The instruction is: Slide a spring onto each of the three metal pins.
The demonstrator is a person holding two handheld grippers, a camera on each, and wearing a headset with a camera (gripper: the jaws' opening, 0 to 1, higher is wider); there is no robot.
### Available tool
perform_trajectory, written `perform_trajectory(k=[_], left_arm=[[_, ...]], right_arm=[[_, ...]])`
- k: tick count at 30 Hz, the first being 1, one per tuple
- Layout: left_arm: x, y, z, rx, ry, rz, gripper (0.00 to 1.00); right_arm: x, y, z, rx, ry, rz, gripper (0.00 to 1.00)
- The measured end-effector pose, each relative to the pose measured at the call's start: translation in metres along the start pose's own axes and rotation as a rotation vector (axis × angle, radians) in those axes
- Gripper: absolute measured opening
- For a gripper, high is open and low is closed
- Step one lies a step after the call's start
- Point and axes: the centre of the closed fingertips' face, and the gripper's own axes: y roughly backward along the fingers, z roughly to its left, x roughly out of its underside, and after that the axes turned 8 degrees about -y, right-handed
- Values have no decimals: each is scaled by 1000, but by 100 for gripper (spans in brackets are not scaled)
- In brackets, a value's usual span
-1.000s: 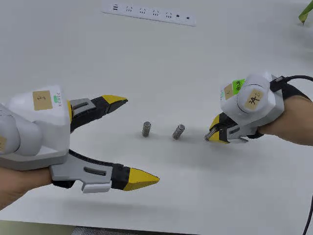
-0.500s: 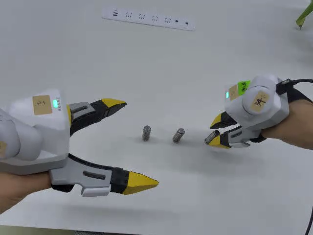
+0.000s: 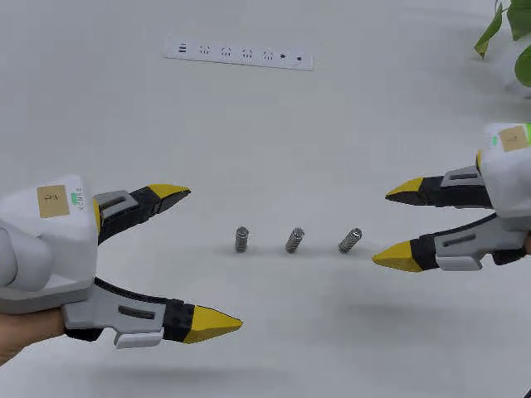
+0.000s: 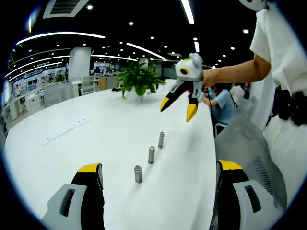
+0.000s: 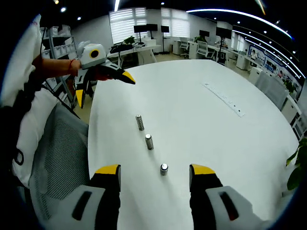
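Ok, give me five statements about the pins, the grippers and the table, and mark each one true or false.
1. Three pins stand in a row on the table. True.
2. The right gripper is shut on a pin. False: its jaws stand open, apart from the nearest pin.
3. The left gripper is open and holds nothing. True.
4. A power strip lies on the far part of the table. True.
5. A plant stands between the two grippers. False: the pins are between them, and green leaves show at the head view's upper right corner.
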Motion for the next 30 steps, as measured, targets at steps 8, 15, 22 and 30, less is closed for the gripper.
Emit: perform_trajectory(k=[8,15,22,30], left_arm=[[11,8,-3,11,-37,41,100],[16,12,-4,15,-42,58,100],[20,13,-6,14,-34,69,100],[19,10,-13,23,-25,66,100]], right_arm=[[27,23,13,39,-92,-108,80],[43,28,22,62,-141,-171,90],[53,26,26,74,-173,-185,92],[53,26,28,75,-181,-194,91]])
